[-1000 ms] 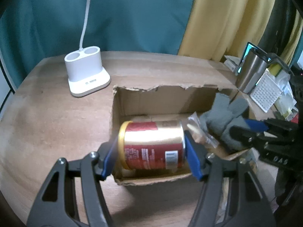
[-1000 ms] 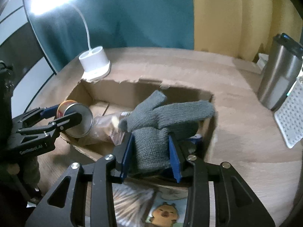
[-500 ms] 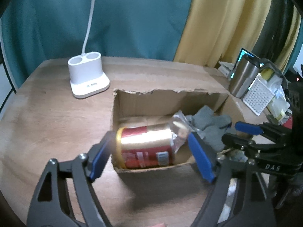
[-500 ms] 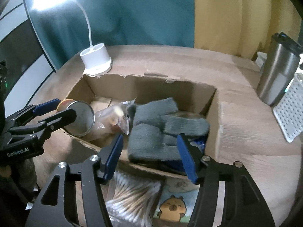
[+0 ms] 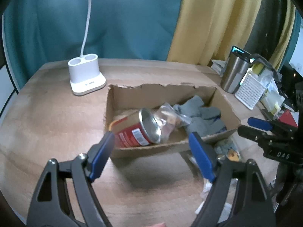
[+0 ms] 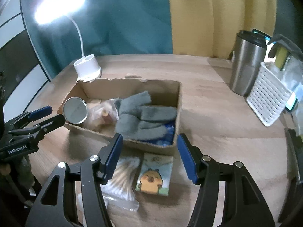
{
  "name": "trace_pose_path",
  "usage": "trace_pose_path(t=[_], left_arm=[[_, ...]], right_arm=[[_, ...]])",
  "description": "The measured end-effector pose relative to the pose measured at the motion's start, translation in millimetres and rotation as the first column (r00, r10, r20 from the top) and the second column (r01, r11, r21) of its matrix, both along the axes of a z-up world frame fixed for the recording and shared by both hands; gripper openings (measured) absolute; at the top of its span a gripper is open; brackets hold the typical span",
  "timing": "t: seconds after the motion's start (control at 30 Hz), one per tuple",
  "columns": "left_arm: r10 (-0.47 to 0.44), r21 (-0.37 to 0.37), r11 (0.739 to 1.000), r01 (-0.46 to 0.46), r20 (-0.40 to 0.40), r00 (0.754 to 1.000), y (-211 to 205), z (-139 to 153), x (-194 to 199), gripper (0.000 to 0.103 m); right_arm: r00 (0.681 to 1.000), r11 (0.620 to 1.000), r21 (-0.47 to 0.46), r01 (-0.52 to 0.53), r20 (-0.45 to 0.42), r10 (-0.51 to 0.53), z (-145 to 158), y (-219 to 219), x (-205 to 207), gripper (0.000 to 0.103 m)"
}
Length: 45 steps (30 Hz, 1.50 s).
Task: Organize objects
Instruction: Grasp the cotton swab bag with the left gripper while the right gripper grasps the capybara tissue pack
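An open cardboard box (image 5: 161,91) (image 6: 130,84) sits on the wooden table. In it lie a red and gold can (image 5: 136,130) (image 6: 75,110) tilted against the left wall, a clear plastic bag (image 5: 168,113) (image 6: 103,113) and grey gloves (image 5: 200,117) (image 6: 145,119). My left gripper (image 5: 153,157) is open and empty, just in front of the box near the can. My right gripper (image 6: 149,156) is open and empty, in front of the box's right end. Below it lie a pack of cotton swabs (image 6: 123,179) and a cartoon-printed packet (image 6: 153,176).
A white lamp base (image 5: 85,77) (image 6: 87,68) stands behind the box on the left. A steel tumbler (image 5: 233,73) (image 6: 246,62) and a white perforated basket (image 5: 250,90) (image 6: 269,96) with clutter stand at the right. Curtains hang behind the table.
Both grippers opened and drew back from the box. The left let go of the can, which now leans inside the box. The right released the grey gloves into the box.
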<state>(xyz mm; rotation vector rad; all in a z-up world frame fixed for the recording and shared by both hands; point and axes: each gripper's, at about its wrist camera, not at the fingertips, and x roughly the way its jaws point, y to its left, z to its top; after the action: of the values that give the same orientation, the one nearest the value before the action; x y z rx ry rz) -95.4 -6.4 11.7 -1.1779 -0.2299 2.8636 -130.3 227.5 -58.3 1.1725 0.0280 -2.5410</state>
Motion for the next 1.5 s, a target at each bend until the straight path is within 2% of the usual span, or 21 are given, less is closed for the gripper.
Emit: trace_pose_path(t=[0.37, 0.73, 1.1, 1.5], left_arm=[[-0.045, 0.004, 0.999, 0.045, 0.024, 0.999, 26, -7, 14, 0.082], [-0.060, 0.013, 0.998, 0.059, 0.072, 0.996, 48, -23, 18, 0.082], [-0.071, -0.002, 0.997, 0.072, 0.126, 0.990, 67, -35, 11, 0.082], [-0.137, -0.017, 0.990, 0.143, 0.192, 0.972, 107, -52, -8, 0.082]], right_arm=[[0.999, 0.999, -0.006, 0.040, 0.013, -0.040, -12, 24, 24, 0.063], [0.999, 1.000, -0.014, 0.007, 0.054, -0.006, -37, 28, 28, 0.063], [0.994, 0.998, 0.000, -0.062, 0.092, 0.061, -63, 15, 18, 0.063], [0.995, 0.999, -0.033, -0.041, 0.084, 0.044, -67, 43, 24, 0.063]])
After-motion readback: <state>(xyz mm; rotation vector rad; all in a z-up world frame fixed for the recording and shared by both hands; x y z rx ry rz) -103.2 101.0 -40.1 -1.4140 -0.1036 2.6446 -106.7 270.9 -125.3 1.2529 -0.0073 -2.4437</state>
